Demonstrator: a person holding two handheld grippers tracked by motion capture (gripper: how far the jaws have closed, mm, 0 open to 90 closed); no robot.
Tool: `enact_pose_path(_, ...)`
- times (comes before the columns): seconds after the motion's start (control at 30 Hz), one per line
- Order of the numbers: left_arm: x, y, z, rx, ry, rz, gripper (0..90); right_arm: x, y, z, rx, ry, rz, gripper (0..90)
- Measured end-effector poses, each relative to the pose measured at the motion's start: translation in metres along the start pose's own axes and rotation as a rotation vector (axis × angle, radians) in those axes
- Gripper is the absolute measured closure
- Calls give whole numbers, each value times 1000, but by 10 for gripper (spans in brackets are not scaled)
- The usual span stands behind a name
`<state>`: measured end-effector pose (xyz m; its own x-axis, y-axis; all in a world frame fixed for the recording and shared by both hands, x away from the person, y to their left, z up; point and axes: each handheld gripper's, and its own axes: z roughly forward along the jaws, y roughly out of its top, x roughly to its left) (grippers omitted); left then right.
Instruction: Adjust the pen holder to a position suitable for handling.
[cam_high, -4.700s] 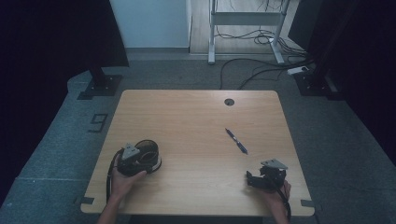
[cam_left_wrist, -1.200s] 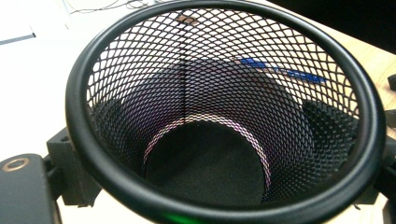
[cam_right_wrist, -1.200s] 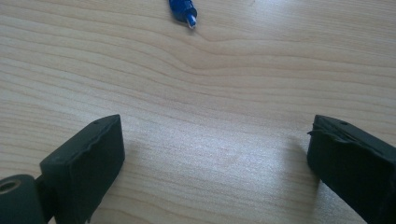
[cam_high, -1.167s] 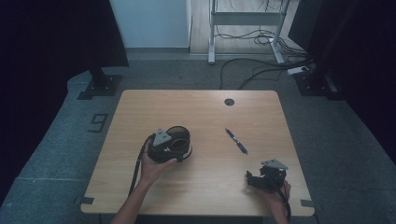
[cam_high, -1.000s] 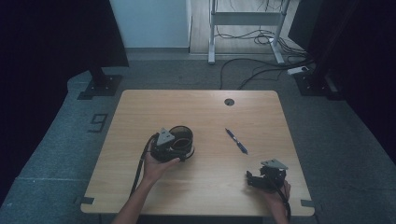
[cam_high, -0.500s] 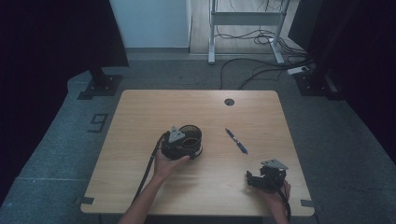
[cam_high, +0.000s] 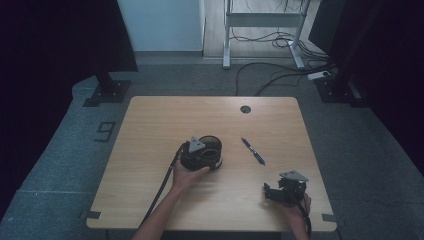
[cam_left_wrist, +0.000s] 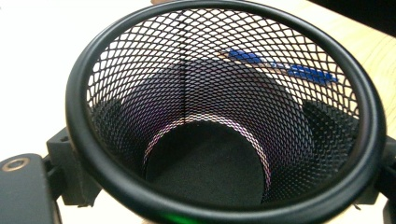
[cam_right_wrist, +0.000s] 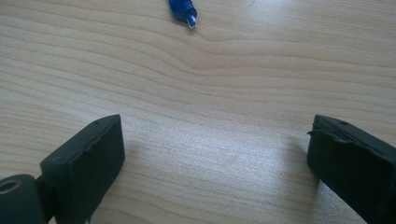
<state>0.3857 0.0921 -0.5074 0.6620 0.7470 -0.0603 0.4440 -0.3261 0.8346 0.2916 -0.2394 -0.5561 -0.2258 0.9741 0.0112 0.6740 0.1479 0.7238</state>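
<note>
A black wire-mesh cup (cam_high: 210, 148) lies tilted near the table's middle, its mouth facing the left gripper's camera. My left gripper (cam_high: 199, 156) is shut on the mesh cup (cam_left_wrist: 224, 116), one jaw pressing each side of its wall. A blue pen (cam_high: 253, 151) lies on the wood just right of the cup, and the pen (cam_left_wrist: 280, 69) shows through the mesh. My right gripper (cam_high: 271, 192) rests near the front right edge, held by a hand. In the right gripper view the right gripper (cam_right_wrist: 215, 149) is open, bare wood between its jaws, with the pen's tip (cam_right_wrist: 183, 11) farther ahead.
The wooden table (cam_high: 150, 125) has a round cable hole (cam_high: 245, 109) at the back. A black cable (cam_high: 162, 185) trails from the left gripper toward the front edge. Dark stands and floor cables surround the table.
My left gripper has carried the mesh cup from the front left toward the table's middle, closer to the pen. The right gripper has stayed put.
</note>
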Motion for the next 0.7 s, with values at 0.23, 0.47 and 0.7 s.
enact_pose_path(0.23,-2,-4,9,9,-6,13,91,0,0,0,0,0,0,37)
enact_pose_path(0.47,-1,-6,12,15,-5,18,90,0,0,0,-1,-1,1,38)
enact_pose_path(0.7,-3,-6,14,18,43,14,34,0,0,0,-1,-1,1,38)
